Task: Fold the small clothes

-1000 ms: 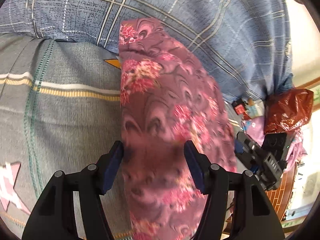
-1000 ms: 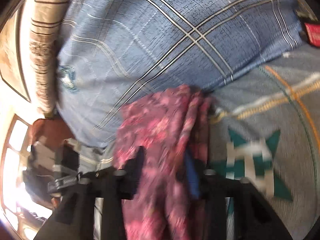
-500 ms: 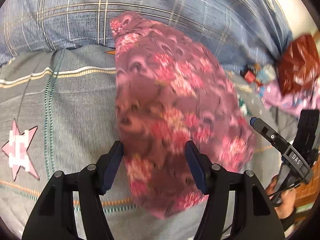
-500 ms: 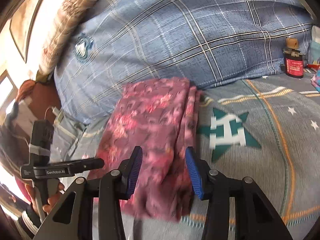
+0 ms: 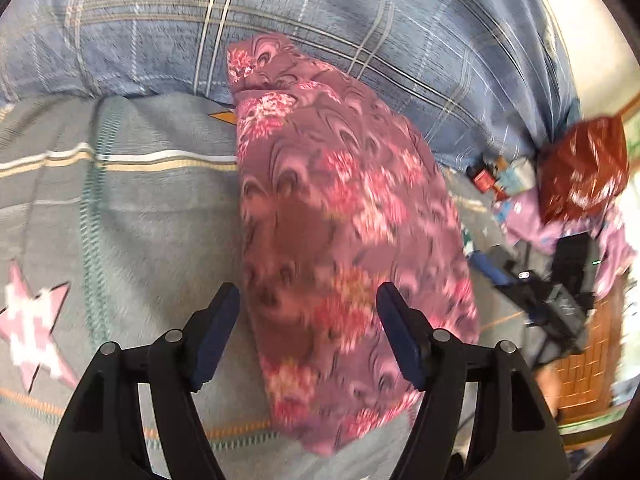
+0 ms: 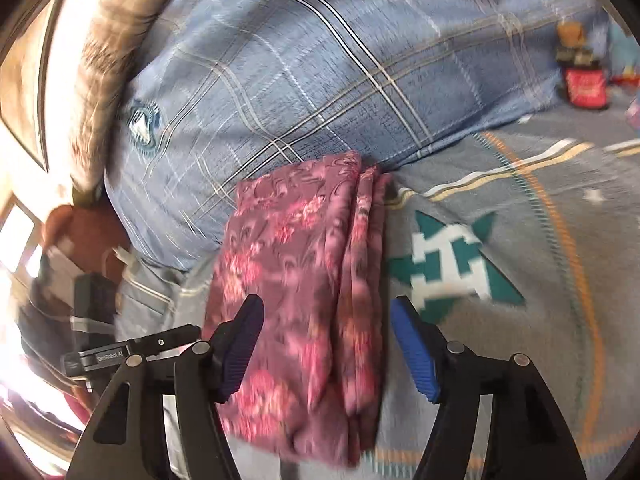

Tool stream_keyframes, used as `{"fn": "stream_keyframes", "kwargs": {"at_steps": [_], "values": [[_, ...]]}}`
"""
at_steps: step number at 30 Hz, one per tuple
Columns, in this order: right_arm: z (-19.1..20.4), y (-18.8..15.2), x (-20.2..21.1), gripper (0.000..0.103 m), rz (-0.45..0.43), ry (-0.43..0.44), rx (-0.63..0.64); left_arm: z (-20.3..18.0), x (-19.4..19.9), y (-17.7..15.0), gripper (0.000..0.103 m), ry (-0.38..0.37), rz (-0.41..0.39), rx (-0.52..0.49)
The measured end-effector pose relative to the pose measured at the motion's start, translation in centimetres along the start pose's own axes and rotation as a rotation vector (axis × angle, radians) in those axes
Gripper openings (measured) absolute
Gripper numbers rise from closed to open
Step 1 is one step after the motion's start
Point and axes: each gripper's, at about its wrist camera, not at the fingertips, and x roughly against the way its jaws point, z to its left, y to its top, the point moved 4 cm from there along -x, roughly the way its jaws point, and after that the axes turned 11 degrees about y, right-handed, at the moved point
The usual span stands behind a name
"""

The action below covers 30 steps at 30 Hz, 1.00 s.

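Observation:
A folded purple garment with pink flowers (image 5: 340,240) lies on the grey bedspread (image 5: 120,220), its far end against a blue plaid pillow (image 5: 360,20). My left gripper (image 5: 308,332) is open and empty, its jaws hovering either side of the garment's near part. In the right wrist view the same garment (image 6: 304,288) lies folded lengthwise with layered edges on its right. My right gripper (image 6: 326,340) is open and empty over the garment's near end. The other gripper shows at the side of each view (image 5: 552,296) (image 6: 116,356).
The blue plaid pillow (image 6: 340,80) lines the far side. A red plastic bag (image 5: 580,168), small bottles (image 5: 492,176) and purple cloth (image 5: 532,220) lie at the right. A red-labelled jar (image 6: 584,80) stands by the pillow. A teal star (image 6: 448,264) patterns the bedspread.
Both grippers have let go of the garment and drawn back and up. The garment now lies folded flat on the bedspread, and both grippers' jaws stand wider apart.

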Motion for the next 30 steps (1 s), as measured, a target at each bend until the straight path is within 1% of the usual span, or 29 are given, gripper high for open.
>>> {"fn": "stream_keyframes", "kwargs": {"at_steps": [2,3,4,5,6,7,8,9,10,11,12,13,14,15,16,17,18,21,25,30], "values": [[-1.3,0.6,-1.3,0.068,0.014,0.016,-0.038,-0.1,-1.4,1.1,0.070,-0.029,0.030,0.026],[-1.9,1.2,-2.6,0.068,0.023,0.038,-0.057,0.1,-1.8,1.4,0.070,-0.030,0.038,0.031],[-2.3,1.2,-3.4,0.065,0.041,0.046,-0.062,0.4,-2.0,1.6,0.070,-0.031,0.045,0.033],[-2.2,1.2,-3.8,0.063,0.045,0.050,-0.040,0.3,-2.8,1.9,0.070,-0.038,0.066,0.037],[-1.5,1.4,-4.7,0.065,0.074,0.101,0.002,0.0,-3.4,2.0,0.070,-0.048,0.081,0.039],[-0.9,1.2,-5.2,0.066,0.112,0.166,0.007,-0.4,-4.1,2.1,0.074,-0.054,0.093,0.039],[-0.4,1.1,-5.8,0.070,0.142,0.212,0.011,-0.5,-4.3,2.1,0.077,-0.054,0.089,0.036],[0.1,1.1,-6.3,0.073,0.157,0.214,0.054,-0.9,-4.4,2.1,0.081,-0.055,0.076,0.024],[0.2,1.0,-6.6,0.074,0.170,0.206,0.079,-1.0,-4.5,2.0,0.081,-0.053,0.068,0.015],[0.0,1.1,-6.8,0.070,0.179,0.197,0.087,-1.4,-4.9,2.1,0.081,-0.042,0.059,0.013],[-0.3,1.4,-7.1,0.067,0.169,0.175,0.085,-1.7,-5.1,2.2,0.081,-0.036,0.043,0.017],[-0.4,1.5,-7.2,0.061,0.160,0.156,0.079,-1.8,-5.2,2.3,0.078,-0.029,0.031,0.025],[-0.4,1.6,-7.3,0.050,0.155,0.129,0.077,-2.0,-5.2,2.5,0.072,-0.012,0.013,0.036],[-0.5,1.5,-7.5,0.043,0.154,0.069,0.088,-2.2,-5.0,2.5,0.055,0.004,-0.004,0.034],[-0.3,1.5,-7.5,0.039,0.152,0.050,0.099,-2.2,-4.6,2.5,0.041,-0.001,-0.014,0.030],[0.1,1.4,-7.4,0.034,0.147,0.038,0.109,-2.5,-3.9,2.4,0.036,-0.007,-0.029,0.022],[0.8,1.3,-7.2,0.033,0.137,0.015,0.119,-2.8,-3.1,2.3,0.032,-0.008,-0.040,0.007],[3.1,1.0,-6.5,0.030,0.119,0.015,0.144,-2.9,-0.8,1.7,0.031,-0.003,-0.064,-0.009],[7.1,0.6,-5.1,0.030,0.093,0.046,0.182,-1.5,3.3,1.1,0.031,-0.057,-0.098,0.025],[13.1,0.8,-3.7,0.030,0.040,0.131,0.236,0.8,9.8,0.4,0.031,-0.083,-0.185,0.042]]}}
